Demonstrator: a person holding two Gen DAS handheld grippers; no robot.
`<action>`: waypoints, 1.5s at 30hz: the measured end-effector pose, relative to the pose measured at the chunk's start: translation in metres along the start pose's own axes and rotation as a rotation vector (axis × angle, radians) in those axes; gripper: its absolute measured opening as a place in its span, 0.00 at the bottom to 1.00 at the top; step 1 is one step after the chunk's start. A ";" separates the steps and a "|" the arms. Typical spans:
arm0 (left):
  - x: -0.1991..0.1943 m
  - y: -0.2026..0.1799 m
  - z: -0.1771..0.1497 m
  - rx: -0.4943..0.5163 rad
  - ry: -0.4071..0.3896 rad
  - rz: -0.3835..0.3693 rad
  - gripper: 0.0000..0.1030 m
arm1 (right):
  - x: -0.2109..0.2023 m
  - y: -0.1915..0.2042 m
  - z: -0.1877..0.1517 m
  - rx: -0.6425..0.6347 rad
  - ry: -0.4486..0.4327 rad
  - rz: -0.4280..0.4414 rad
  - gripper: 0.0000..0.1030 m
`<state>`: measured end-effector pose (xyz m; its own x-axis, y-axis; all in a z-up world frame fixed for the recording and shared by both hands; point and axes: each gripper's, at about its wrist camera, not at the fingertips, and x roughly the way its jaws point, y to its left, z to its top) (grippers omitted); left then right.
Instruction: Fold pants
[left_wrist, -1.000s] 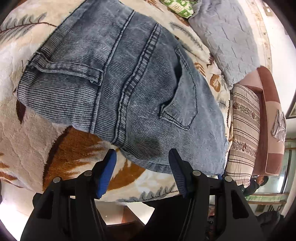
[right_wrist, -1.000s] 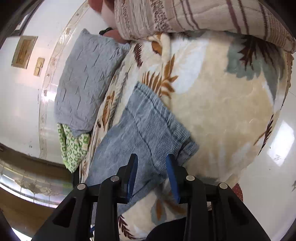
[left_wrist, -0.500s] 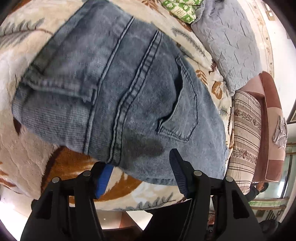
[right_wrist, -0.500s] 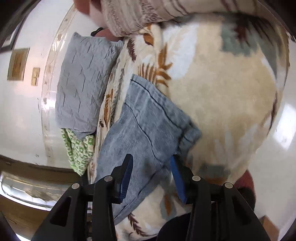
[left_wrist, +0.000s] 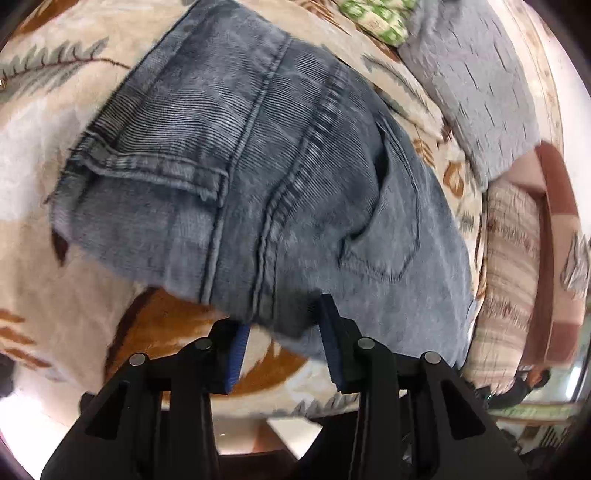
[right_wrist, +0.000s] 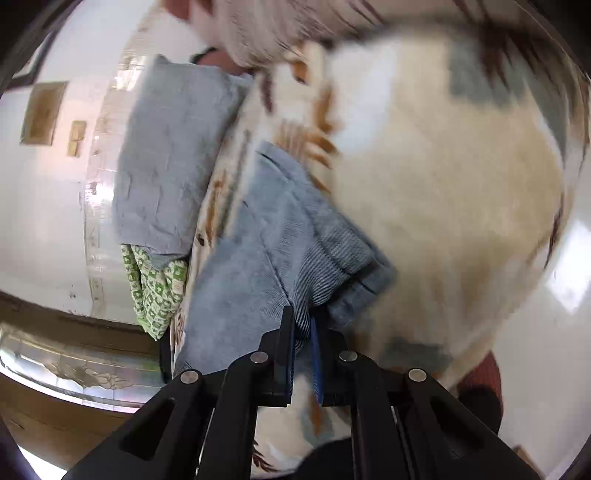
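Lying on a bed covered with a cream blanket (left_wrist: 66, 288) that has a pattern of brown and grey leaves, the blue-grey jeans (left_wrist: 280, 177) show their back side, with a back pocket (left_wrist: 388, 229) and a thick double seam in the left wrist view. The left gripper (left_wrist: 282, 341) is at the near edge of the jeans, and its jaws are closing with this edge between them; the left pad is partly under the cloth, but I cannot tell if both pads press already. In the right wrist view the right gripper (right_wrist: 303, 332) is almost fully closed and its jaws are closing on a bunched fold of the jeans (right_wrist: 280, 243) near the hem of a leg, so the denim is pinched between the blue pads. Beside the jeans lies a grey quilted pillow (right_wrist: 170, 162), with a green and white patterned cloth (right_wrist: 155, 288) just next to it, and a striped pillow (left_wrist: 509, 266) is at the far side of the bed.
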<state>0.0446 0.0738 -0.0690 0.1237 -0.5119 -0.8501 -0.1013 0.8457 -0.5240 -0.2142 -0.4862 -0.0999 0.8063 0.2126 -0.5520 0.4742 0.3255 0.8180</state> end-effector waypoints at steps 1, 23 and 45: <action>-0.006 -0.005 -0.006 0.034 0.016 -0.013 0.34 | -0.006 0.001 -0.001 -0.014 -0.012 0.011 0.12; 0.147 -0.375 -0.003 0.749 0.256 0.038 0.66 | -0.011 -0.039 0.021 -0.015 -0.106 0.241 0.55; 0.297 -0.518 -0.065 1.377 0.643 0.153 0.66 | -0.008 -0.039 0.022 -0.142 -0.074 0.305 0.55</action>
<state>0.0695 -0.5265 -0.0537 -0.2752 -0.0792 -0.9581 0.9399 0.1872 -0.2854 -0.2309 -0.5211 -0.1237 0.9291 0.2543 -0.2684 0.1580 0.3831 0.9101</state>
